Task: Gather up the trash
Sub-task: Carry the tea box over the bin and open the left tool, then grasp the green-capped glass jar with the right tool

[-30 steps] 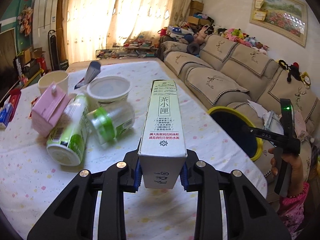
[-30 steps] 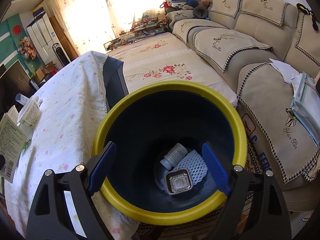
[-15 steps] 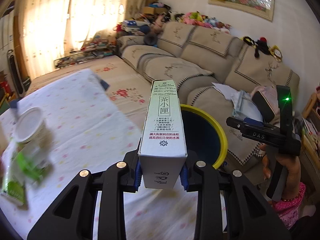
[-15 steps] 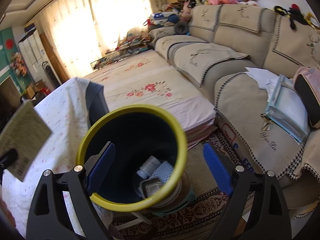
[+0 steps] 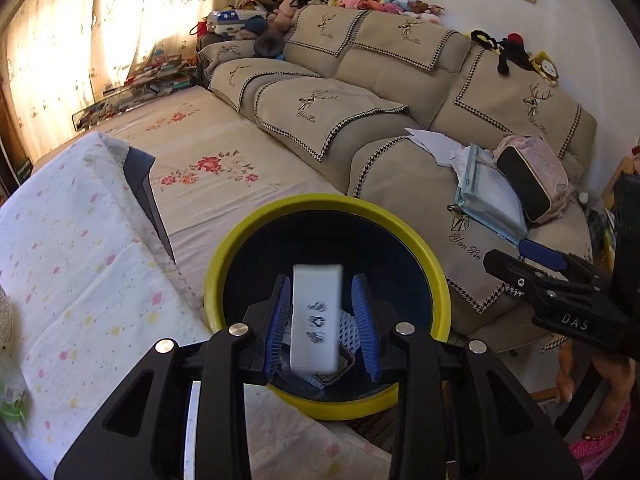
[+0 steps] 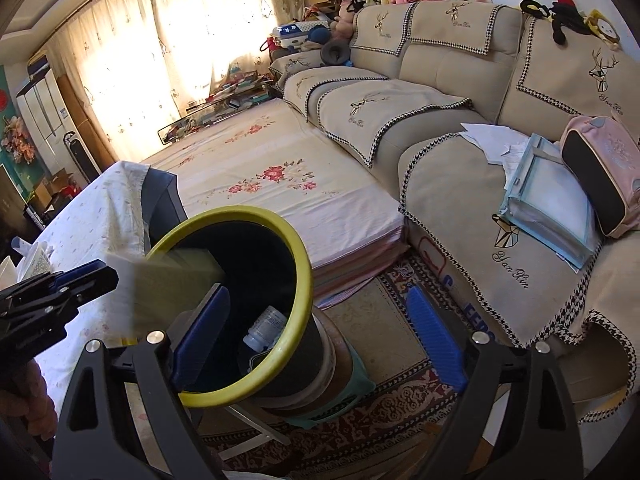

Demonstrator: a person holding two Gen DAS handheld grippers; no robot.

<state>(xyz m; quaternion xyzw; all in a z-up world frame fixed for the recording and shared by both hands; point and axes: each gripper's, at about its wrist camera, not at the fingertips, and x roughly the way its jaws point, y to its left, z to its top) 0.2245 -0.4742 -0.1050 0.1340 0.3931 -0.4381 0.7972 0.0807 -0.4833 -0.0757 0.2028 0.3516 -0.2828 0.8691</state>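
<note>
My left gripper [image 5: 320, 330] hangs over the mouth of the yellow-rimmed dark bin [image 5: 256, 224]. Its blue pads [image 5: 276, 324] stand apart from the white tea carton [image 5: 316, 316], which shows blurred between them, end-on, above the bin. From the right wrist view the carton [image 6: 168, 292] is a blurred slab at the bin's rim [image 6: 296, 280], next to the left gripper [image 6: 60, 292]. A white bottle [image 6: 266, 326] and a tray lie inside the bin. My right gripper [image 6: 316, 340] is open and empty beside the bin.
The table with the spotted white cloth [image 5: 80, 280] lies left of the bin. A beige sofa [image 5: 400, 100] with papers and a pink bag [image 5: 532, 176] stands behind. A patterned rug [image 6: 400, 400] covers the floor under the bin's stool.
My left gripper swung right from the table to above the bin and its pads opened off the carton. My right gripper drew back from the bin.
</note>
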